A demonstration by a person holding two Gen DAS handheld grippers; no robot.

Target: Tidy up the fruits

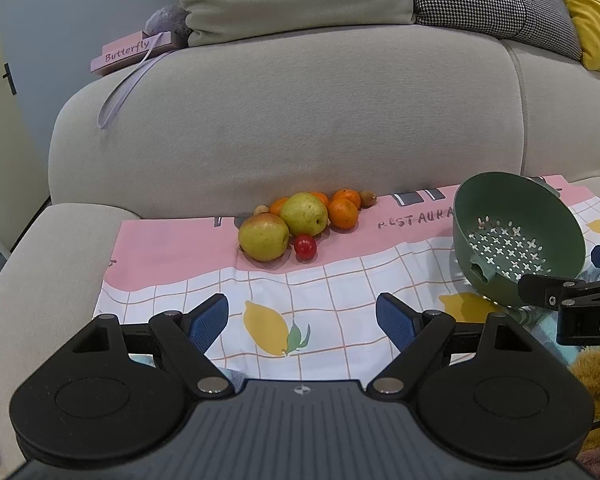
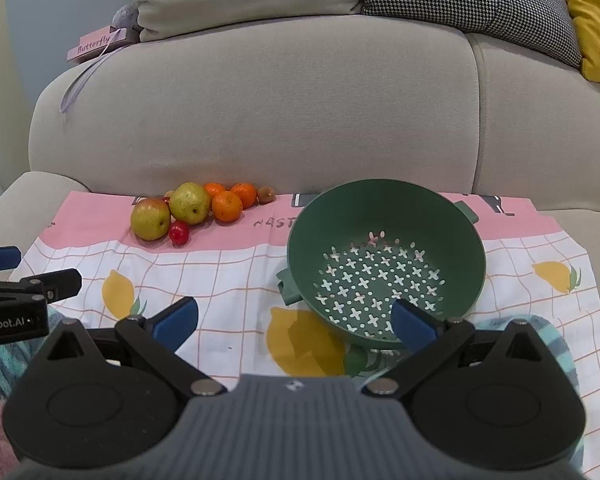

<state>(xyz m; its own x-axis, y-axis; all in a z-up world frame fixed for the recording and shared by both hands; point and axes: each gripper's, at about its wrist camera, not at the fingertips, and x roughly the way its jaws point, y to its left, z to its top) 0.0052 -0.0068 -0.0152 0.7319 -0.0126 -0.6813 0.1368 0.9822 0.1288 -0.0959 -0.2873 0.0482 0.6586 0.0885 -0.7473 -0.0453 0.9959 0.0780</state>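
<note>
Left wrist view: the left tongs (image 1: pixel 302 318) hang wide apart and empty above the lemon-print cloth (image 1: pixel 340 292) spread over the sofa seat (image 1: pixel 40 264). The fruit sits heaped at the cloth's far edge, against the sofa back: two pears (image 1: pixel 264 237), several mandarins (image 1: pixel 343 213), a small red fruit (image 1: pixel 305 246) in front, and small brown fruits at either end. The green colander (image 2: pixel 384 260) stands empty toward the cloth's right side, well apart from the heap. The right tongs (image 2: pixel 296 322) are likewise spread wide, gripping nothing, just before the colander's near rim.
</note>
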